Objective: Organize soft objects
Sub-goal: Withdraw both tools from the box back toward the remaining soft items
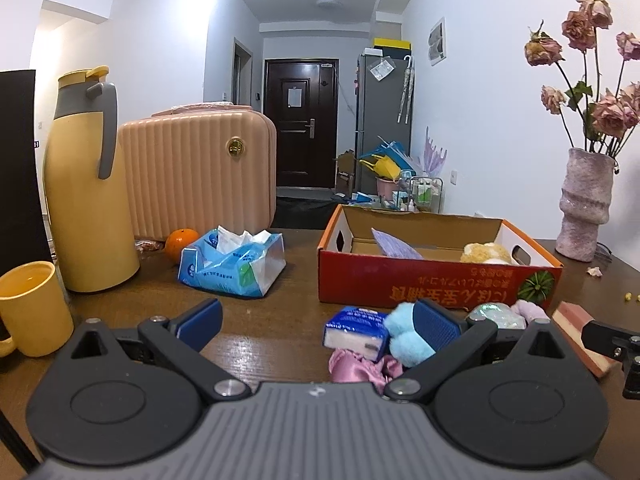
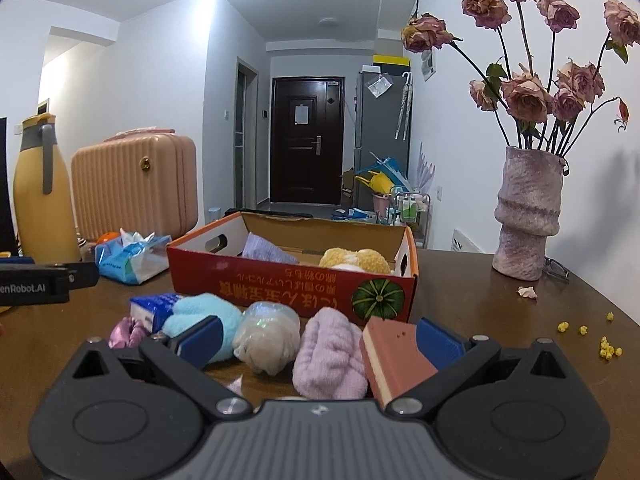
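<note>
A red cardboard box stands open on the brown table, with a yellow plush and a purple sheet inside. In front of it lie a small tissue pack, a light blue plush, a pink satin scrunchie, a shiny wrapped ball, a lilac cloth roll and a pink sponge. My left gripper is open, its right finger against the blue plush. My right gripper is open around the ball, roll and sponge.
A yellow thermos, a yellow mug, a pink case, an orange and a blue tissue bag stand on the left. A vase of dried roses sits at the right, with glasses and yellow crumbs nearby.
</note>
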`<state>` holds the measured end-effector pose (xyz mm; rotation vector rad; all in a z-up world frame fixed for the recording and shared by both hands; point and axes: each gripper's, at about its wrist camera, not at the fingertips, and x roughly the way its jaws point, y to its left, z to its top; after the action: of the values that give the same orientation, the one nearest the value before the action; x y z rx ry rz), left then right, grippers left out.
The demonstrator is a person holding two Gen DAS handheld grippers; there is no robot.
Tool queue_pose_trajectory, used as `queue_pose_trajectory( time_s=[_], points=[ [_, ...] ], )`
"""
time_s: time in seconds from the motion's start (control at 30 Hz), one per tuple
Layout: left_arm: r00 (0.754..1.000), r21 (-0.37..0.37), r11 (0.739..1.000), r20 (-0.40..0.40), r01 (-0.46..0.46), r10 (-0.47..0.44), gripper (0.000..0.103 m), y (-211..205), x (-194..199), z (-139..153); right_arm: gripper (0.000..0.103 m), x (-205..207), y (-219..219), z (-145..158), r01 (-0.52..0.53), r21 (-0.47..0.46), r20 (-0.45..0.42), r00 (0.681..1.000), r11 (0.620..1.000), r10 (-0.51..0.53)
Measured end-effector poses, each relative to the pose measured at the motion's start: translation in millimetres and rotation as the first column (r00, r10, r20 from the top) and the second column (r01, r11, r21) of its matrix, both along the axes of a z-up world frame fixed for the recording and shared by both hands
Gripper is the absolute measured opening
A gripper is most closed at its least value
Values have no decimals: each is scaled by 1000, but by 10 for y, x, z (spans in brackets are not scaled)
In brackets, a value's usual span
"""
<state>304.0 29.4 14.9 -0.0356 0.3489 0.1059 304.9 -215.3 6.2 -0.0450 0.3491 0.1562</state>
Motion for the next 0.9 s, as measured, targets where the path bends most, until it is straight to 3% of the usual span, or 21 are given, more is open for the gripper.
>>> queue_pose_trajectory(
  time_s=[0.63, 0.9],
  points=[
    [999, -14, 1000, -52, 14, -15, 103, 0, -130, -72, 103, -161, -15, -54, -32, -13, -27, 999, 999, 32],
    [994, -21, 999, -100, 35, -37, 103, -23, -85, -132, 103, -84, 15, -117, -26, -33, -78, 997, 999, 24]
  ],
)
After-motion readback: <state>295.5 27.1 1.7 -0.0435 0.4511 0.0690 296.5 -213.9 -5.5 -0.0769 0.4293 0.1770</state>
